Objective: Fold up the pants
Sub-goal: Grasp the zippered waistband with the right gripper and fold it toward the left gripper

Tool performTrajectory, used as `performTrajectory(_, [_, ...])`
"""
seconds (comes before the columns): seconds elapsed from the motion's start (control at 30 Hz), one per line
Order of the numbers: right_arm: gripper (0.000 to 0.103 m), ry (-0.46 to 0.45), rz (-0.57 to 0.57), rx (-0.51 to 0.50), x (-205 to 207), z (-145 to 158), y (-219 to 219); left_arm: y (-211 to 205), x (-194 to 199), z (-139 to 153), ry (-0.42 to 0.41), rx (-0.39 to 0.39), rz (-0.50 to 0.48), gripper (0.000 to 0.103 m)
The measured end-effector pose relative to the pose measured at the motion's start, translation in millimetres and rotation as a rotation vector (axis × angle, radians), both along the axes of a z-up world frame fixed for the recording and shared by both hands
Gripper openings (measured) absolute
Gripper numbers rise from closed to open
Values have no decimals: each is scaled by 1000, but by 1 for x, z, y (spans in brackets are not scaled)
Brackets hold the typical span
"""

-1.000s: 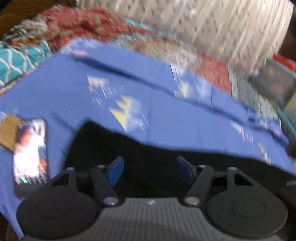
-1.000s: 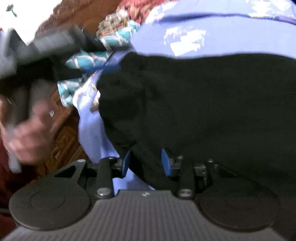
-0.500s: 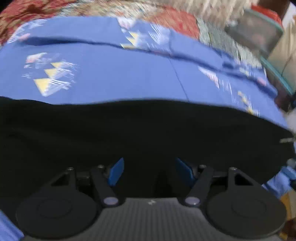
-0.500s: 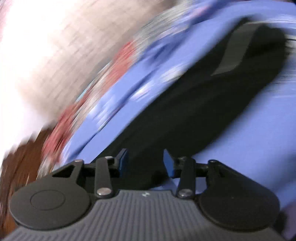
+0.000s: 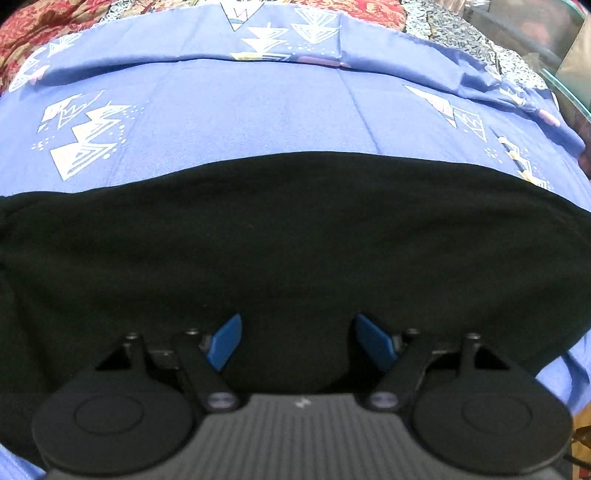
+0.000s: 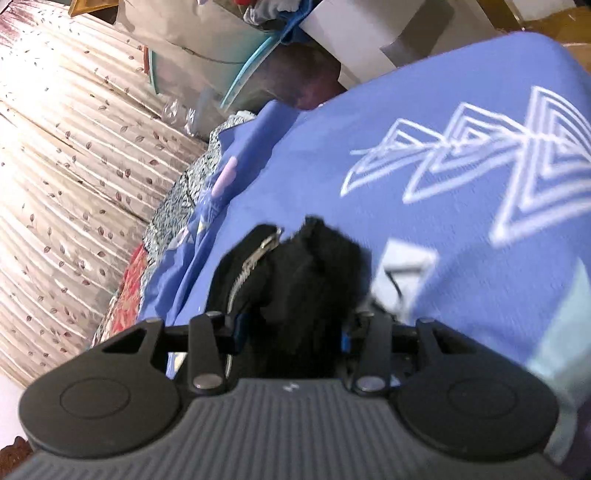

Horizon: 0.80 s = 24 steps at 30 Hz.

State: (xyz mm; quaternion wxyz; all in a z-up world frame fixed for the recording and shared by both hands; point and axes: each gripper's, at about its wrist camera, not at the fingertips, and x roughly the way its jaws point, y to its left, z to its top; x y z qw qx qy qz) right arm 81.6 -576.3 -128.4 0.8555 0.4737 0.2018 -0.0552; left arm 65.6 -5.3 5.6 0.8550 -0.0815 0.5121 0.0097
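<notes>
The black pants [image 5: 288,236] lie spread across the blue patterned bedsheet [image 5: 258,110], filling the lower half of the left wrist view. My left gripper [image 5: 299,339] is open just above the black cloth, its blue pads apart and nothing between them. My right gripper [image 6: 291,328] is shut on a bunched end of the pants [image 6: 295,273], with a metal zipper [image 6: 255,258] showing at the left of the bunch. A white label [image 6: 402,273] sticks out beside it.
A cream curtain with a leaf print [image 6: 66,166] hangs at the left of the right wrist view. A red patterned blanket [image 5: 44,22] lies past the sheet's far edge. Boxes and a teal-rimmed tub [image 6: 251,62] stand beyond the bed.
My right gripper has swung from the pants' wide side to one end and now holds bunched cloth with the zipper. My left gripper has settled, open, over the middle of the pants.
</notes>
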Motion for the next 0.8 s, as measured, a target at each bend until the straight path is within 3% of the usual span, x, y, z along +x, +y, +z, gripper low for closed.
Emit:
performTrajectory(0.03, [44, 7, -1, -7, 3, 0, -6, -1, 0, 0, -1, 2, 1, 71])
performTrajectory(0.1, [21, 35, 12, -19, 9, 1, -13, -1, 0, 0, -1, 3, 5, 71])
performTrajectory(0.17, [18, 38, 17, -23, 9, 10, -15, 0, -1, 2, -3, -4, 9, 70])
performTrajectory(0.27, [16, -31, 91, -125, 17, 37, 5, 7, -6, 8, -16, -40, 25, 68])
performTrajectory(0.43, [16, -116, 415, -489, 10, 90, 99, 25, -16, 21, -59, -121, 64, 69])
performTrajectory(0.53, [18, -94, 637, -747, 8, 86, 171, 34, -26, 30, -97, -156, 69, 70])
performTrajectory(0.63, [35, 29, 815, -1014, 9, 53, 232, 44, -39, 39, -131, -167, 62, 70])
performTrajectory(0.7, [47, 32, 812, -1222, -7, 42, 254, 54, -51, 45, -159, -184, 65, 72])
performTrajectory(0.73, [52, 31, 801, -1282, -15, 46, 257, 60, -54, 49, -173, -194, 67, 72])
performTrajectory(0.8, [73, 8, 833, -1260, -28, 65, 250, 74, -66, 55, -202, -219, 81, 74])
